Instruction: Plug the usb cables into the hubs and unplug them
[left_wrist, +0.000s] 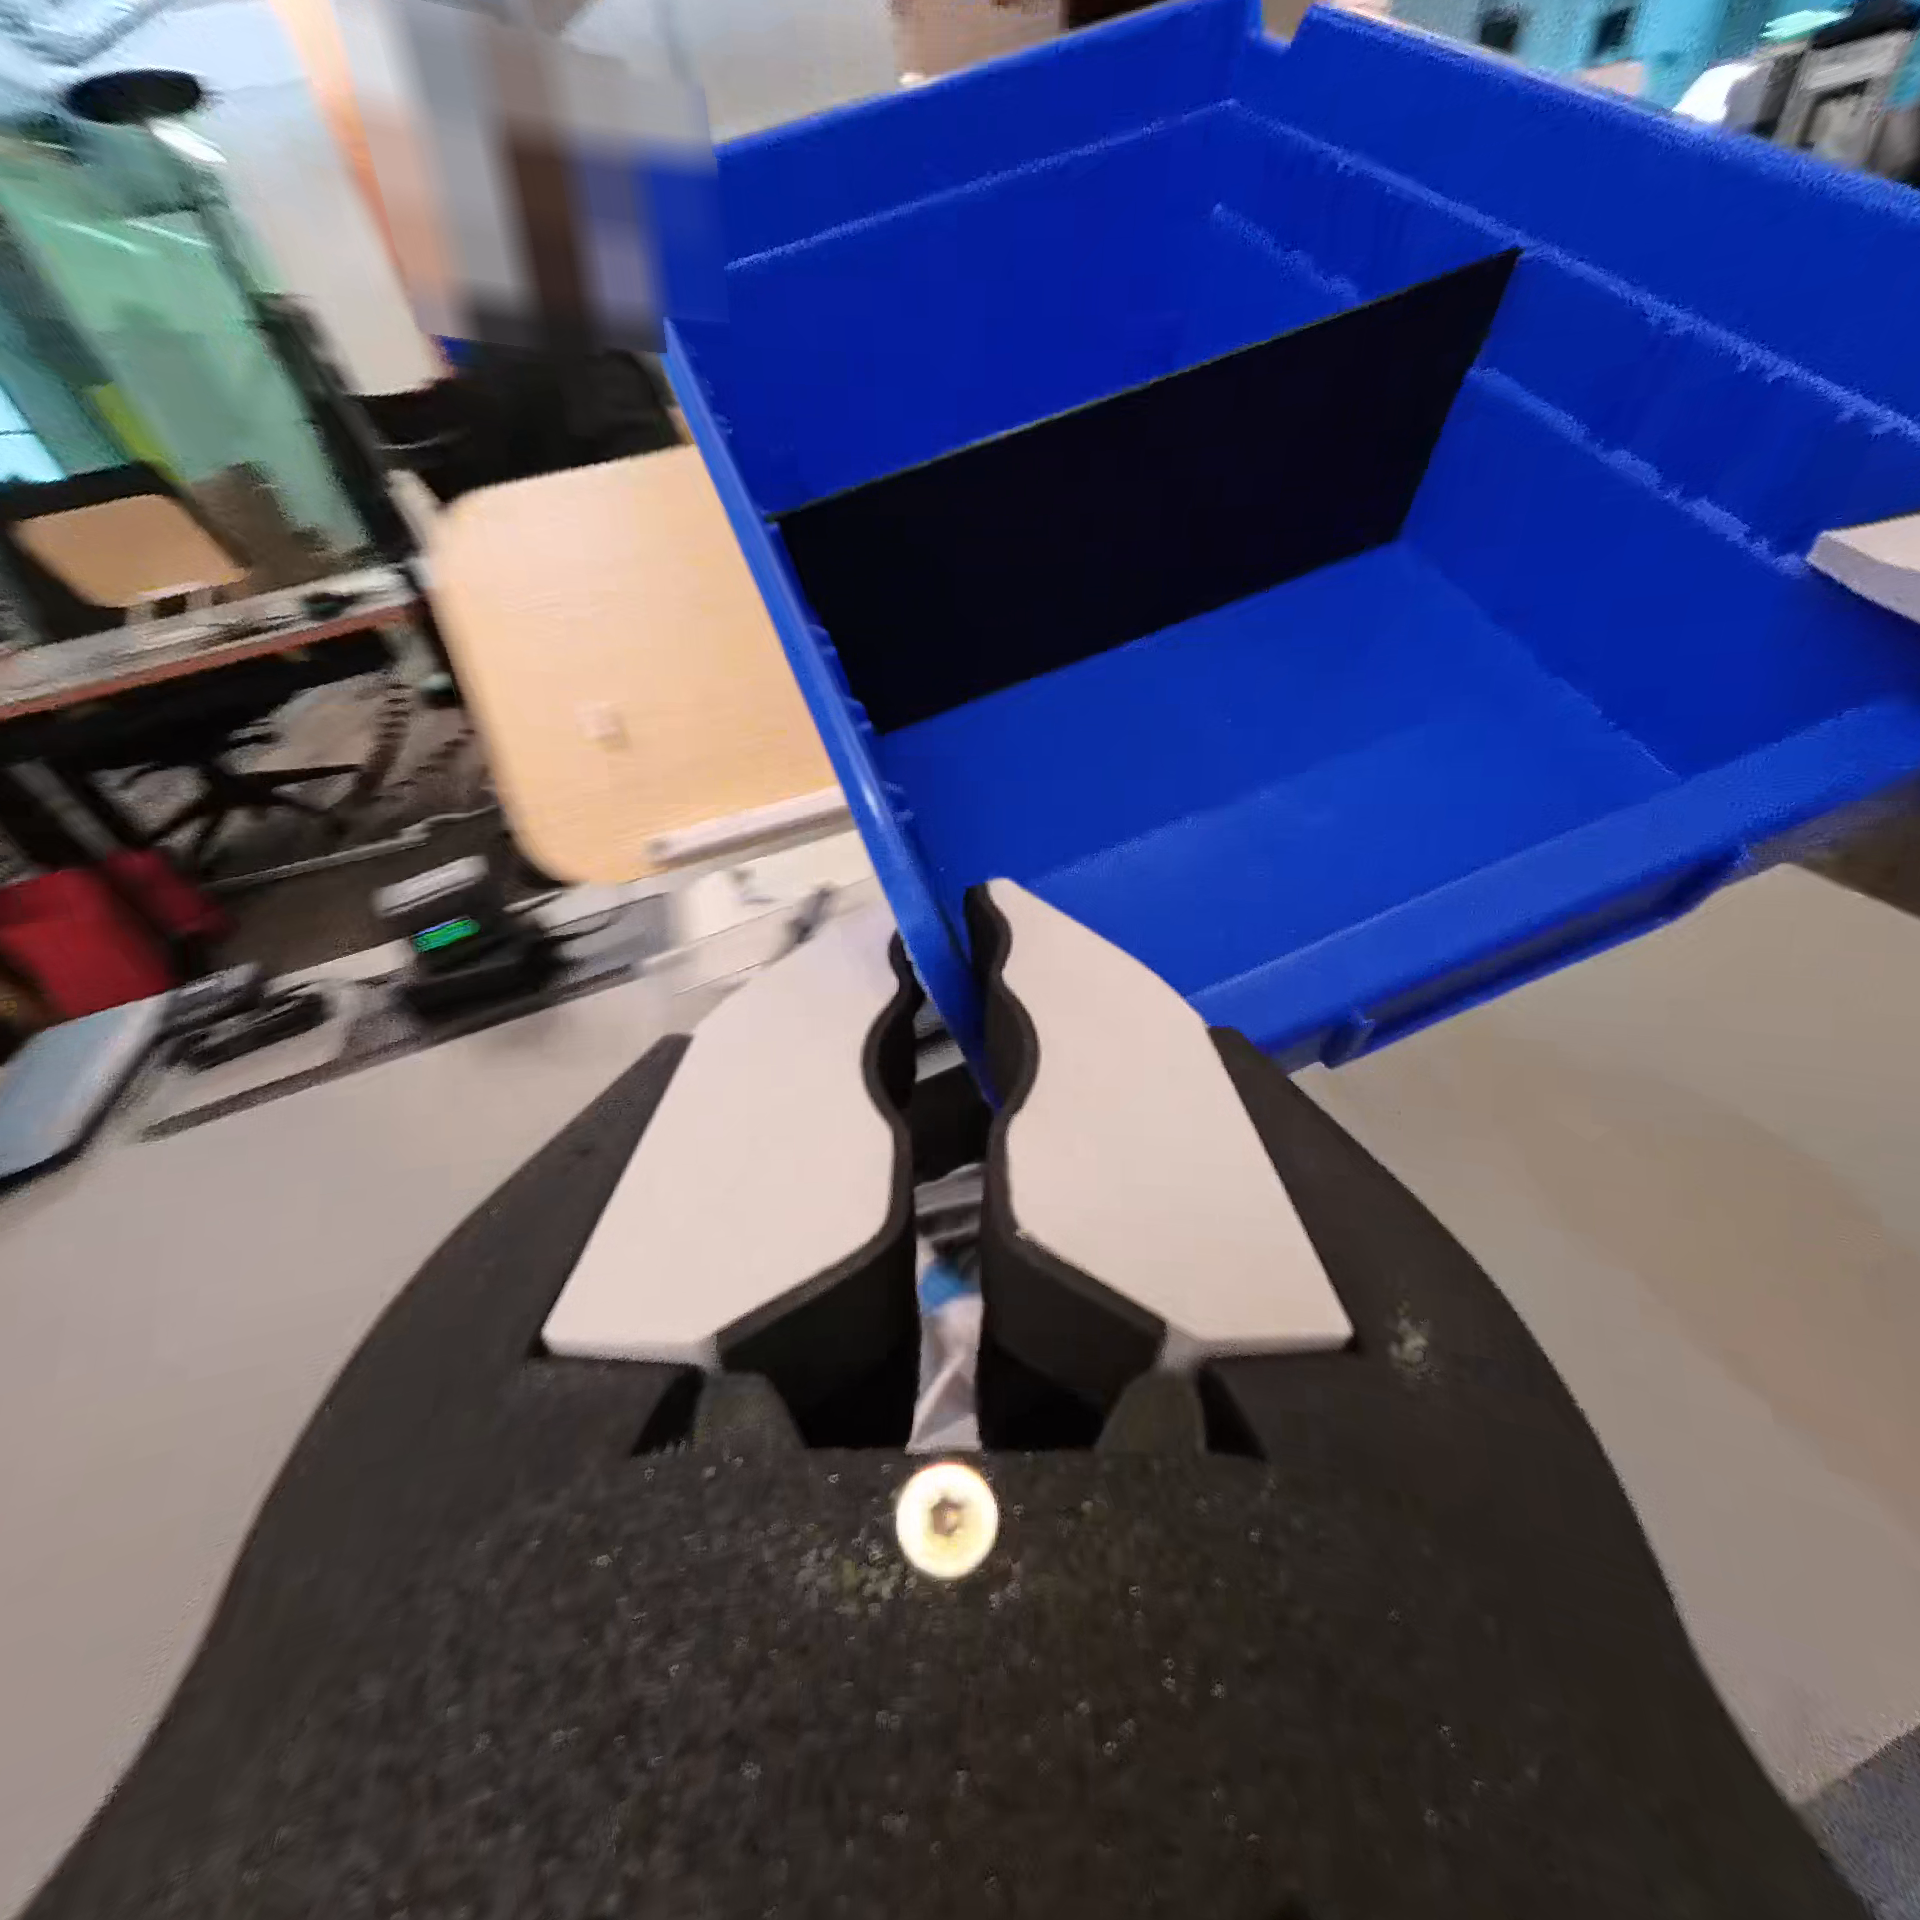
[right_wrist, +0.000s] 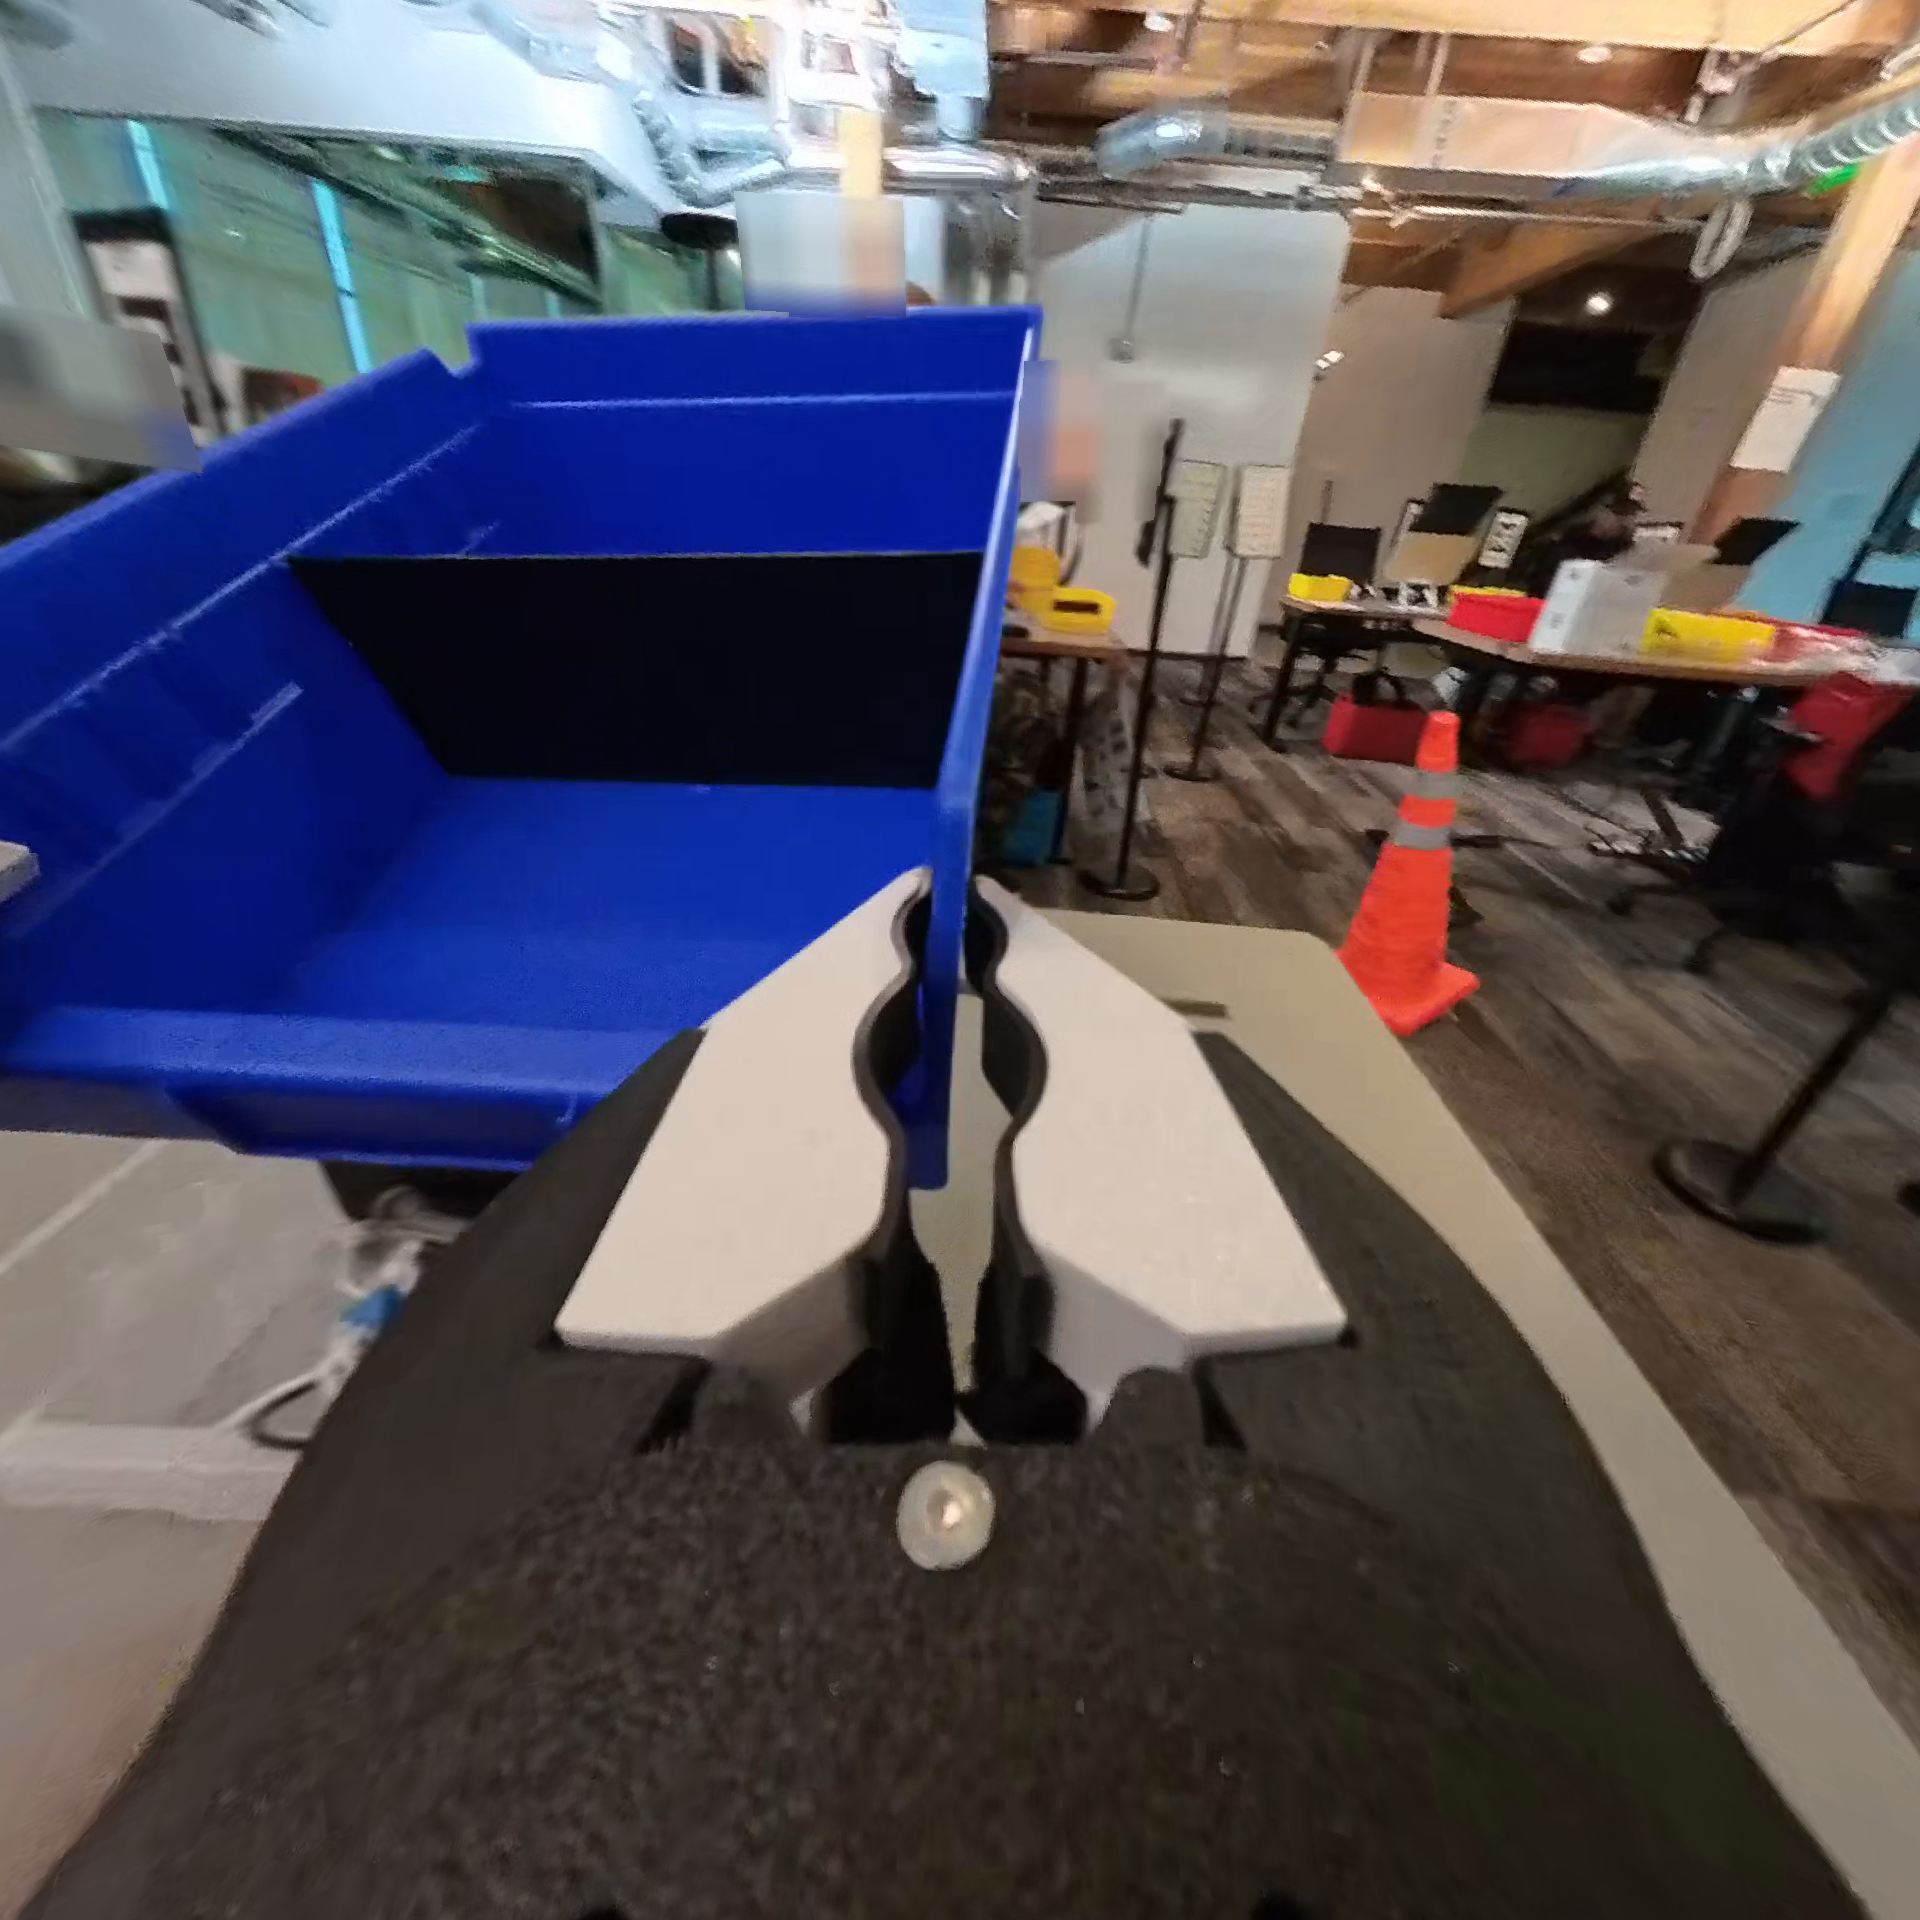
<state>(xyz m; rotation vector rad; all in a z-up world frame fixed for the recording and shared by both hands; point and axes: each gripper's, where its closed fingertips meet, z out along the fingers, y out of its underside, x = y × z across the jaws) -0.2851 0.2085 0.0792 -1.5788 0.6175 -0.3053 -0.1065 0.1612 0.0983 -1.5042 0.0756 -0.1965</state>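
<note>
Bin up, both sides pinched.
L gripper (left_wrist: 951, 961) & R gripper (right_wrist: 948, 961) clamped on blue bin (left_wrist: 1299, 831) walls, lifted off table (left_wrist: 1558, 1299), prob. to clear cables (right_wrist: 343, 1340) underneath.

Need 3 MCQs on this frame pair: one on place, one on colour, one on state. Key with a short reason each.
1. Where does the left gripper grip the blue bin?
A. its left side wall
B. its black divider
C. its far wall

2. What colour is the divider inside the bin?
A. yellow
B. black
C. white

3. What state is the bin's near compartment in?
A. empty
B. full of cables
C. covered by a lid

Key: 1 A, the wall runs between its fingers; 2 B, a black panel spans the bin in both views; 3 A, only bare blue floor shows. The right gripper clamps the opposite wall.
</note>
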